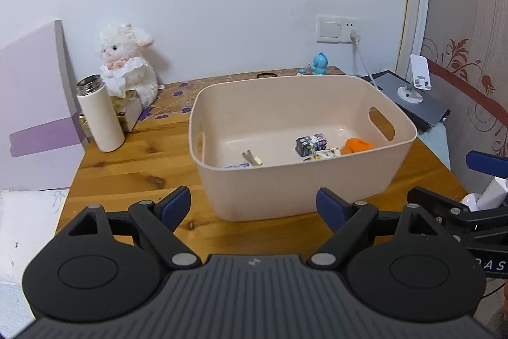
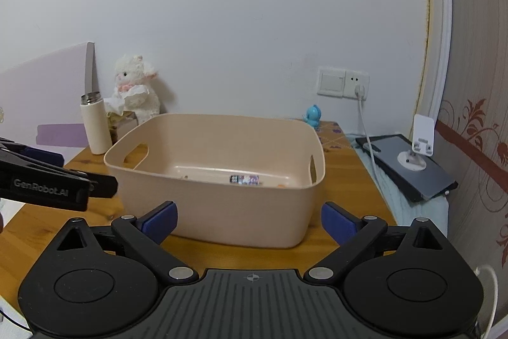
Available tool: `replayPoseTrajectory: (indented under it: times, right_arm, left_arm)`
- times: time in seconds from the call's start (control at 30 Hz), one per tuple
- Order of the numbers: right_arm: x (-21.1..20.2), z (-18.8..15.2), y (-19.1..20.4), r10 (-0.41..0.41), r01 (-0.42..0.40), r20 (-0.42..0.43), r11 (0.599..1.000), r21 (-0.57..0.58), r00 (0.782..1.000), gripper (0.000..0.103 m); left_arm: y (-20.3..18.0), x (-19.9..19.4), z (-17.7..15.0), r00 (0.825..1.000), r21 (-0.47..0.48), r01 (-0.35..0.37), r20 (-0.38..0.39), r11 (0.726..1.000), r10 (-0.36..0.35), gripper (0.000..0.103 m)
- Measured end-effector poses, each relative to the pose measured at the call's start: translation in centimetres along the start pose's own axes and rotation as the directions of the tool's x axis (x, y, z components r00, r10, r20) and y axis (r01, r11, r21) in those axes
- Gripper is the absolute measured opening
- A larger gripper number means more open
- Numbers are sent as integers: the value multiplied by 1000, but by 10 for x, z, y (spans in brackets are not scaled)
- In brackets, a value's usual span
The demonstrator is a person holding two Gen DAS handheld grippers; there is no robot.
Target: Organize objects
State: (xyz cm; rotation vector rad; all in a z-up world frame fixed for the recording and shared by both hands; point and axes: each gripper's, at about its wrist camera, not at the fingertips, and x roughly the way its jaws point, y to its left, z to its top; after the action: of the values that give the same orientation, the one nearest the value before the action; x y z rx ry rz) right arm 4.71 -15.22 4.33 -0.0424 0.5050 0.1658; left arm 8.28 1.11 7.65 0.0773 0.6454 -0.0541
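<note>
**Beige bin on the wooden table, both tongs spread and empty**

A beige plastic bin (image 1: 301,145) with cut-out handles in its short walls is seen standing on the wooden table (image 1: 133,167). Inside the bin, a small dark patterned box (image 1: 311,143) is seen lying on the floor near the right-hand wall, with an orange item (image 1: 357,145) just beside it and a pale patterned piece (image 1: 324,154) in front of it. A small metal clip-like thing (image 1: 251,158) and a blue-and-white scrap (image 1: 236,166) are seen closer to the bin's near wall. From the right wrist view only the top of the patterned box (image 2: 243,179) is shown over the rim.

Left of the bin, a white flask (image 1: 100,113) with a steel neck is stood upright, with a tissue box (image 1: 127,110) and a white plush lamb (image 1: 128,62) behind it. Behind the bin, a blue figurine (image 1: 319,64) is placed by the wall. Right of the bin, off the table, a dark tablet (image 1: 409,104) is seen carrying a white phone stand (image 1: 416,81).

The left gripper (image 1: 254,208) is held in front of the bin, its jaws spread wide with nothing between them. The right gripper (image 2: 249,221) is likewise held spread and empty before the bin's near wall.
</note>
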Motion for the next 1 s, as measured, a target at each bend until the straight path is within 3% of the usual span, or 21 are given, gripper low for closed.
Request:
replayPoseTrajectory:
  times: [0.53, 0.7, 1.0]
  right_arm:
    - [-35, -26, 13, 8, -8, 0, 1000, -5, 1000, 99]
    - [-45, -33, 13, 12, -12, 1, 1000, 1, 1000, 99]
    - [-61, -43, 17, -2, 2, -6, 1000, -31, 1000, 100]
  left_arm:
    - [16, -33, -41, 1000, -53, 16, 5, 998, -16, 87]
    - [15, -46, -48, 1000, -30, -21, 18, 999, 22, 88]
    - [19, -65, -64, 1000, -58, 25, -3, 998, -25, 91]
